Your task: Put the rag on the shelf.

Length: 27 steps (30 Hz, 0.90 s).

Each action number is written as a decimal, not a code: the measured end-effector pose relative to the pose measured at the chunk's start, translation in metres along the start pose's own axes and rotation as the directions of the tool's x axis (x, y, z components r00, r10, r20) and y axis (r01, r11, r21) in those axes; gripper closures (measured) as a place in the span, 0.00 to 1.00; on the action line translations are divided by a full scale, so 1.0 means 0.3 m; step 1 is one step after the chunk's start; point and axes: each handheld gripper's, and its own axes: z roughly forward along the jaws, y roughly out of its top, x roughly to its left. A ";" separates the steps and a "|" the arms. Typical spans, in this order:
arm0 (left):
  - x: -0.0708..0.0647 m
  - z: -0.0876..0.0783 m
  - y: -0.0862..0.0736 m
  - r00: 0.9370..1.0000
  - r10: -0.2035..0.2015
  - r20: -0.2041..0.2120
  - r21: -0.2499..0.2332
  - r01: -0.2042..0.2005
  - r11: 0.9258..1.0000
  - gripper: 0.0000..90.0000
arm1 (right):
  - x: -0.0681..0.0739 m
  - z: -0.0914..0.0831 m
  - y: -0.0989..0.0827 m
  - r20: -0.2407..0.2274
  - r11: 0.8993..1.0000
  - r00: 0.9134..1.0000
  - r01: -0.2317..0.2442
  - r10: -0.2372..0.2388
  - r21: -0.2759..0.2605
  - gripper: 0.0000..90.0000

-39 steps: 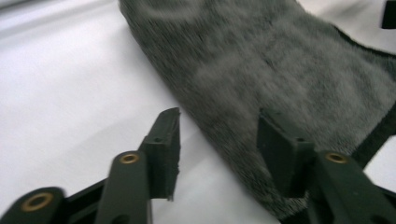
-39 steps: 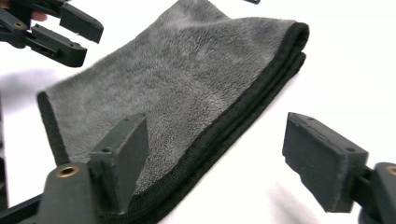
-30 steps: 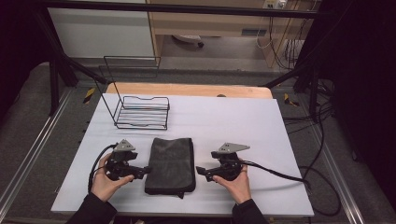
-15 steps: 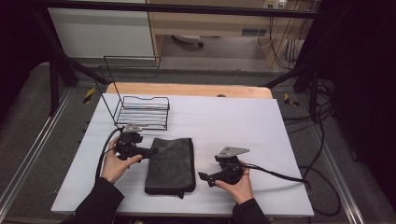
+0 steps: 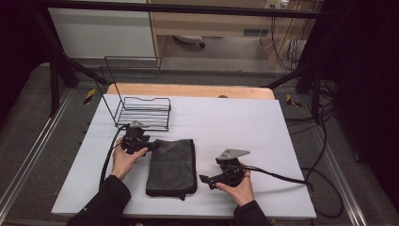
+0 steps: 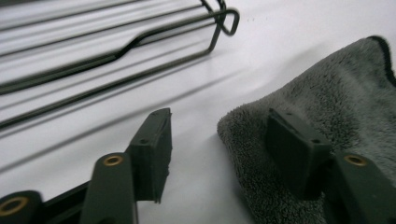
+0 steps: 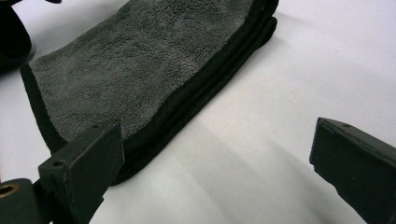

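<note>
The left gripper (image 5: pixel 151 147), jaws just closing around the folded towel's (image 5: pixel 172 165) far corner (probably to lift it), hasn't pinched yet; the right gripper (image 5: pixel 205 181) waits wide open.

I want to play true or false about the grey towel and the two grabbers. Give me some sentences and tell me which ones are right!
1. The folded grey towel lies on the white table. True.
2. The towel sits inside the wire rack. False: the rack holds nothing, and the towel lies in front of it.
3. The left gripper is at the towel's far corner, one jaw over the cloth. True; its jaws have just been closing but do not pinch yet.
4. The right gripper squeezes the towel. False: its jaws stand open beside the towel's edge.
</note>
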 end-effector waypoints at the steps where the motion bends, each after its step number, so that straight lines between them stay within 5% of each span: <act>1: 0.001 0.007 -0.002 1.000 -0.002 0.000 0.006 0.002 1.000 0.49 | 0.000 0.001 0.000 0.000 1.000 1.000 -0.003 0.003 0.000 0.04; 16: -0.025 0.030 -0.022 0.999 -0.008 0.044 0.060 0.005 0.998 0.76 | -0.001 0.015 -0.005 -0.005 1.000 1.000 -0.015 0.015 0.013 0.04; 21: -0.010 0.034 -0.026 0.996 -0.044 0.083 0.070 0.038 0.997 0.80 | -0.009 0.022 0.003 0.004 1.000 1.000 -0.026 0.026 0.004 0.05; 27: -0.031 0.033 -0.024 0.998 -0.020 0.052 0.072 0.016 0.997 0.84 | -0.027 0.032 0.048 0.017 0.996 0.997 -0.079 0.080 -0.044 0.08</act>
